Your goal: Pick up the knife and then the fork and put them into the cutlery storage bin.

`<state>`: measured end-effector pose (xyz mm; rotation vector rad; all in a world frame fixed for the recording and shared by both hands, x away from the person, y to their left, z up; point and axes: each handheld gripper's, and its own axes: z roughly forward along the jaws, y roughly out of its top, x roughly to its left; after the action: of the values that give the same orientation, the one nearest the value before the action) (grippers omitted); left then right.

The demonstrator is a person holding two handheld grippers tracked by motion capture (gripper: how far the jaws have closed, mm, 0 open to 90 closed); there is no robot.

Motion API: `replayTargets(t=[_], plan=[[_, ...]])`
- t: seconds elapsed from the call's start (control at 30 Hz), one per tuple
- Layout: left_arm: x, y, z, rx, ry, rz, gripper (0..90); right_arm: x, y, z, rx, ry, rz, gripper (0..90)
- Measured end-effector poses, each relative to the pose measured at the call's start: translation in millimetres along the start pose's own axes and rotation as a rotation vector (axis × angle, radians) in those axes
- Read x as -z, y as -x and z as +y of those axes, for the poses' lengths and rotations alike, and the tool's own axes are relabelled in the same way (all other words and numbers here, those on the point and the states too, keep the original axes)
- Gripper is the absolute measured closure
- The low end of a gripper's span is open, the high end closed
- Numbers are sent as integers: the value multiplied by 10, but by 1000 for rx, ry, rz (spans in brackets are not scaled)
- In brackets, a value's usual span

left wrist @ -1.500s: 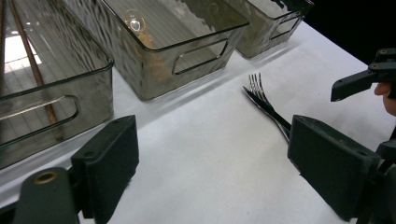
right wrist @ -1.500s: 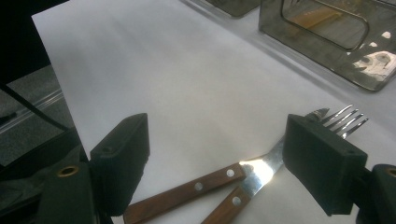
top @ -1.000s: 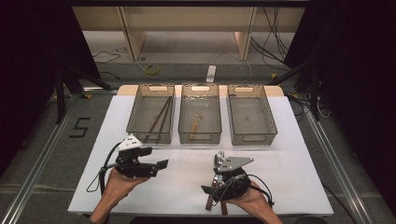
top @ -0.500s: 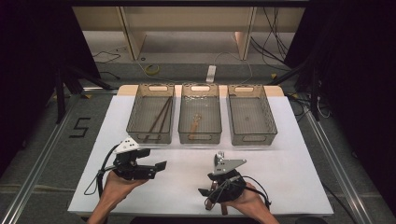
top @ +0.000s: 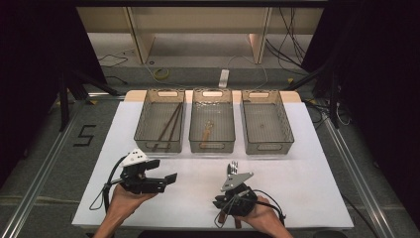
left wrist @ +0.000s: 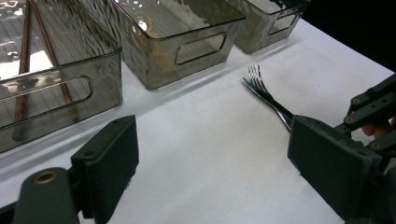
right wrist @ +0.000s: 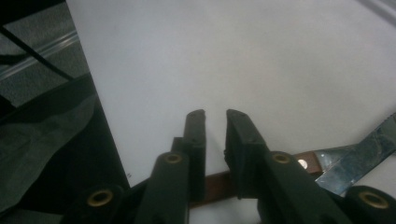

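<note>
A white tabletop (top: 317,168) carries three clear, smoke-tinted bins set side by side in a row along its far half: the left bin (top: 142,130), the middle bin (top: 195,130) and the right bin (top: 285,130), each with a handle slot in its near end wall. On the bare near half a metal fork (left wrist: 261,88) lies flat, its tines pointing toward the bins, near the front of the middle bin and apart from it. Beside it lies a knife (right wrist: 355,154) with a brown wooden handle and a bright blade.
</note>
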<state>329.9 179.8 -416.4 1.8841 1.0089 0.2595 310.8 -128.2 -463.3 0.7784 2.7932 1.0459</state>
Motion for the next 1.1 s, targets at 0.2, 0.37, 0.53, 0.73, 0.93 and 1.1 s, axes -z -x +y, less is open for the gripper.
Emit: replayTargets(t=[0.2, 0.37, 0.53, 0.73, 0.93, 1.1], plan=[[4, 9, 2, -8, 0, -1, 159, -39, -41, -16, 28, -46, 7, 879], [2, 9, 2, -9, -4, -1, 159, -55, -71, -36, 36, -66, 23, 894], [0, 15, -1, -18, -6, 2, 159, -71, -100, -57, 49, -102, 25, 900], [-3, 18, 2, -19, -7, 2, 159, -65, -105, -96, 59, -141, 14, 900], [9, 8, 3, -21, -3, 9, 159, -6, -40, -128, 54, -158, -5, 900], [6, -6, 0, -22, -9, 15, 159, 53, 20, -160, 41, -162, -18, 900]])
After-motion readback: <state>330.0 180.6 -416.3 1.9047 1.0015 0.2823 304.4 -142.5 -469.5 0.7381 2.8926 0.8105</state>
